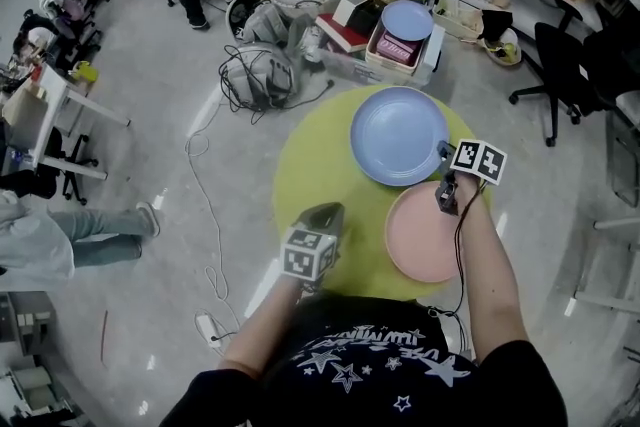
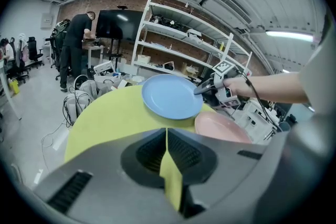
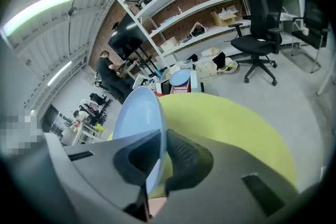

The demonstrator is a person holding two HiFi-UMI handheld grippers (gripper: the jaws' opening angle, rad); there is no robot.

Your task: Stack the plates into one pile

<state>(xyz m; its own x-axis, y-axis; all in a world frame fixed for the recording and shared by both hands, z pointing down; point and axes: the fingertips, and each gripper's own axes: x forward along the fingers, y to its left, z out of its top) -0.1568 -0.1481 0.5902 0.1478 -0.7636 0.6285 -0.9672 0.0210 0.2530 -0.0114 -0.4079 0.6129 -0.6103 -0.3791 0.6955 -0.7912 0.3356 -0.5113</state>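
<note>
Head view: my right gripper [image 1: 445, 155] is clamped on the right rim of the blue plate [image 1: 398, 133], far side of the yellow table [image 1: 320, 165]. The pink plate [image 1: 425, 233] lies nearer, just beside it. My left gripper [image 1: 328, 211] hangs near-left.

Left gripper view: my left jaws are clenched on nothing. Can't tell if blue is lifted yet.

Right gripper view: pads bite only the thin lip, so a fast lift could let the plate pivot or slip. Carrying it low could clip pink & shove it twd the edge.

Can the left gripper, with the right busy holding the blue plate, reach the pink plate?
Probably yes: only bare yellow table lies between the left gripper and pink plate; its shut jaws must open first.
</note>
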